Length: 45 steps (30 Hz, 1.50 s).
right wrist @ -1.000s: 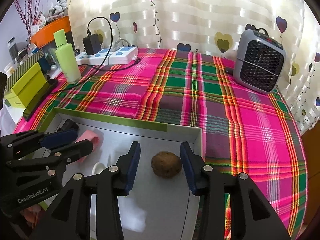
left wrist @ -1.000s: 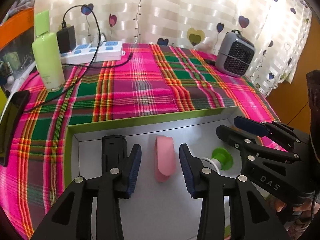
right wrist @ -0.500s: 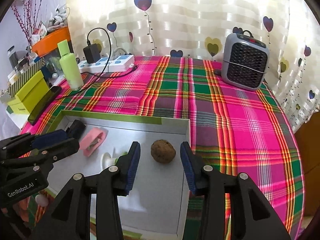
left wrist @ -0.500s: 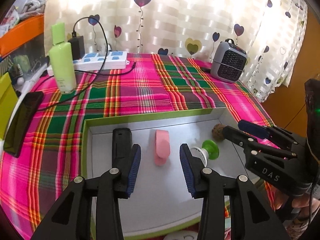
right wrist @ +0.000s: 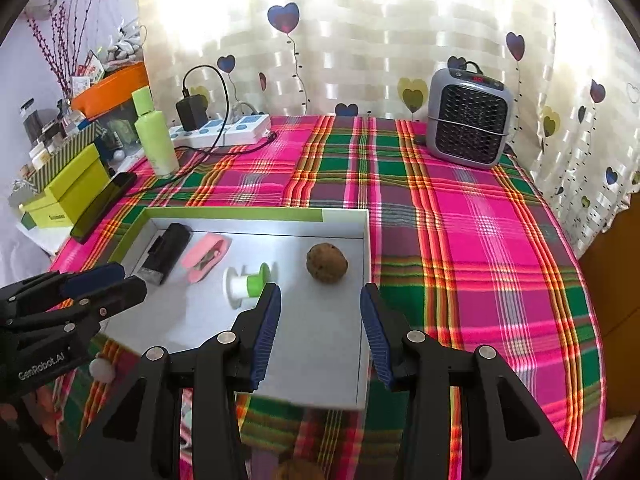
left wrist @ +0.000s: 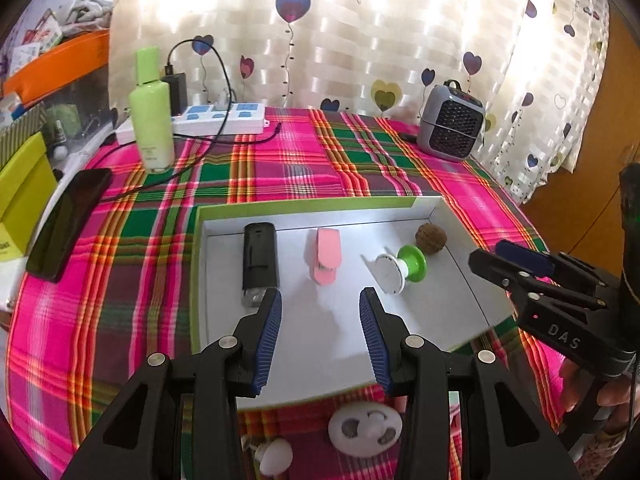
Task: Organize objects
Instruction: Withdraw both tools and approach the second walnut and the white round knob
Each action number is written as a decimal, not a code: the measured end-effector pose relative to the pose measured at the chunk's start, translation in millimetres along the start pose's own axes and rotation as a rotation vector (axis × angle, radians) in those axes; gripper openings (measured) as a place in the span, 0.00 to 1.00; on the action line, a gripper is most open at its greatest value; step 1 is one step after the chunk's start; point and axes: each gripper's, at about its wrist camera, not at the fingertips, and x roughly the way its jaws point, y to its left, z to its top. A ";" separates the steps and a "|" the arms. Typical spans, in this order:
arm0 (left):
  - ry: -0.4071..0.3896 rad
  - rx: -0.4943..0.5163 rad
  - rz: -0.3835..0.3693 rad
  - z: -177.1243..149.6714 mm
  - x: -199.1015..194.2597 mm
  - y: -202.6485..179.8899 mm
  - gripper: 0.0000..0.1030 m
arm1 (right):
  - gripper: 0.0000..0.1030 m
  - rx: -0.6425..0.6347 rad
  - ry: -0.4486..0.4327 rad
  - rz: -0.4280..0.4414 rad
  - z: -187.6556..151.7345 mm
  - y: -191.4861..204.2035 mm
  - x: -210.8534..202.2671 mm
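Left wrist view: left gripper [left wrist: 320,336] hides part of a white round object [left wrist: 365,431]; right gripper [right wrist: 320,332] likewise stands with jaws apart, empty.

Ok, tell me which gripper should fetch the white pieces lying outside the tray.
Left, probably. The white pieces lie on the cloth just below the open, empty left gripper, near the tray edge. The right gripper, also open, hovers over the tray's other end.

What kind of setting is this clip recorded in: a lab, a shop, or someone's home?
Most likely a room in a home. A plaid tablecloth covers the table, a heart-print curtain hangs behind it, and a small grey heater and a power strip with a charger sit at the back.
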 end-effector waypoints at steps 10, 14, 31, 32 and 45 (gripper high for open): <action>-0.009 -0.012 -0.002 -25.6 -25.8 11.5 0.38 | 0.42 0.004 -0.014 0.021 -26.3 -5.3 -27.4; -0.017 -0.021 -0.005 -32.2 -35.0 18.5 0.38 | 0.41 -0.016 -0.014 0.021 -36.0 -6.5 -33.8; -0.006 -0.047 -0.062 -63.2 -46.3 41.0 0.48 | 0.42 -0.012 0.007 0.102 -79.2 -15.7 -46.5; -0.001 -0.046 -0.063 -65.1 -45.1 40.7 0.48 | 0.42 -0.014 0.012 0.101 -80.8 -15.9 -46.2; 0.048 -0.039 -0.078 -75.8 -27.5 37.4 0.48 | 0.42 -0.007 0.039 0.141 -96.1 -19.2 -42.8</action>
